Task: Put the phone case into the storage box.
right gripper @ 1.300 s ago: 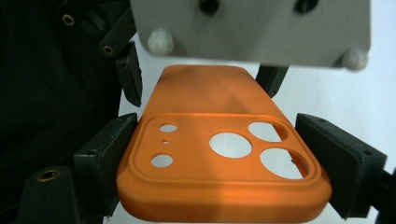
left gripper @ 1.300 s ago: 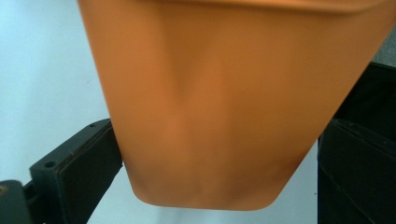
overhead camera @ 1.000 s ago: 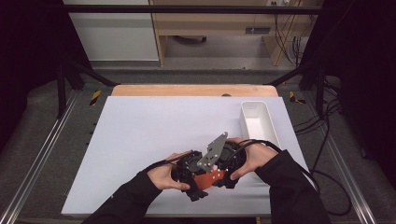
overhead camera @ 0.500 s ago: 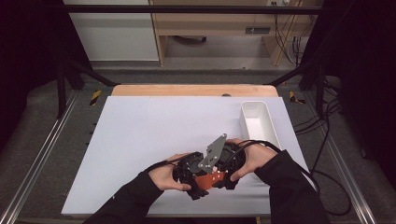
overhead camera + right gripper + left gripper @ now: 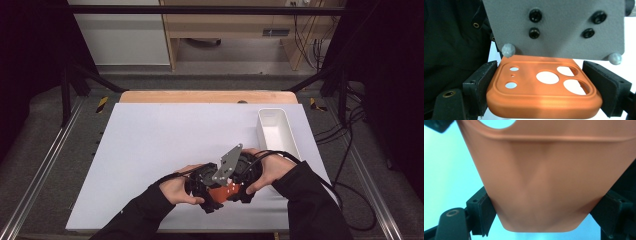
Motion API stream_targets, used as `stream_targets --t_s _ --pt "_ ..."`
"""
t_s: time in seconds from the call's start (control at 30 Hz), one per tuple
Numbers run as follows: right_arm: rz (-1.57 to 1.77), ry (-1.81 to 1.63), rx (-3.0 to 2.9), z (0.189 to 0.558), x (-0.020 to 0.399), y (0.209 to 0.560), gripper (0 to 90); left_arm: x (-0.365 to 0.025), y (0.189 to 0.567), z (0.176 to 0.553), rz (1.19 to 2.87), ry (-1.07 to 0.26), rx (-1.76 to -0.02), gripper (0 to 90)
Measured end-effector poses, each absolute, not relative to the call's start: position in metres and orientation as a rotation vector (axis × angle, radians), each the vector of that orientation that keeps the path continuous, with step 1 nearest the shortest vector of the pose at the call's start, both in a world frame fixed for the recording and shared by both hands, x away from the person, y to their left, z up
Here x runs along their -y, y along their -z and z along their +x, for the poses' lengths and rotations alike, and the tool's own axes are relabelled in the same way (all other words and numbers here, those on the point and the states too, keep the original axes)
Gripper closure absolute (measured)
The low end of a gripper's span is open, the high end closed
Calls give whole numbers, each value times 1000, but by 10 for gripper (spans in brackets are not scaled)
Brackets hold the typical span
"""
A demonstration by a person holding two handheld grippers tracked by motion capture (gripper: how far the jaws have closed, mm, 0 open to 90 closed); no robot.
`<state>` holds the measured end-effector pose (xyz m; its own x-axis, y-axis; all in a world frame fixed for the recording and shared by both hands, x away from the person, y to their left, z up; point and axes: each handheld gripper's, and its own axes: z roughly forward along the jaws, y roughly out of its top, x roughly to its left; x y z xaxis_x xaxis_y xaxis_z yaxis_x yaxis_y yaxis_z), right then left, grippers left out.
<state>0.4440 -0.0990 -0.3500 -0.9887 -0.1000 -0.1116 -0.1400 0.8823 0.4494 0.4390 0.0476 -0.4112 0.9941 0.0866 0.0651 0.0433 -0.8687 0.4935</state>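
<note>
My left gripper [image 5: 200, 187] sits low over the near edge of the desk [image 5: 150, 145]. Its fingers [image 5: 480, 212] have just been closing with the orange phone case [image 5: 544, 170] between them. In the left gripper view both pads now look pressed against the case's rounded bottom end. The picture is soft there, so I read that as a grip but would not swear to how firm it is. The case runs away from these fingers, with a round opening at its far end.

Between the two sets of fingers, the case [image 5: 222, 192] hangs just above the desk and does not rest on it, spanning from one gripper to the other. I take this as the reason for the two-ended hold: with each end pinched, the soft shell can be flexed, turned or passed across without sagging.

My right gripper [image 5: 245, 172] is clamped on the camera end. Its fingers [image 5: 477, 87] squeeze the case's long edges, so the lens cutouts lie face up between them. A grey plate [image 5: 554, 27] looms just beyond these fingers, most likely the top of the left gripper.

The white tray [image 5: 260, 127] stands well beyond the right fingers, apart from the case, a likely drop-off spot.
</note>
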Motion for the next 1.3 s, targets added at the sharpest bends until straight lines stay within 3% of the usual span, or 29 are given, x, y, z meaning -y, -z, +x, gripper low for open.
stream_targets --t_s 0.13,0.43,0.77,1.3 --pt "-186 -733 -2961 443 100 349 151 -48 411 439 2611 -129 -87 158" --pt "-139 -831 -2888 442 105 343 32 -55 409 440 2589 -136 -104 159" --pt "-43 -986 -2811 440 125 334 13 -70 409 443 2547 -137 -148 158" --pt "47 -1178 -2711 441 138 349 12 -89 412 445 2428 -120 -192 158"
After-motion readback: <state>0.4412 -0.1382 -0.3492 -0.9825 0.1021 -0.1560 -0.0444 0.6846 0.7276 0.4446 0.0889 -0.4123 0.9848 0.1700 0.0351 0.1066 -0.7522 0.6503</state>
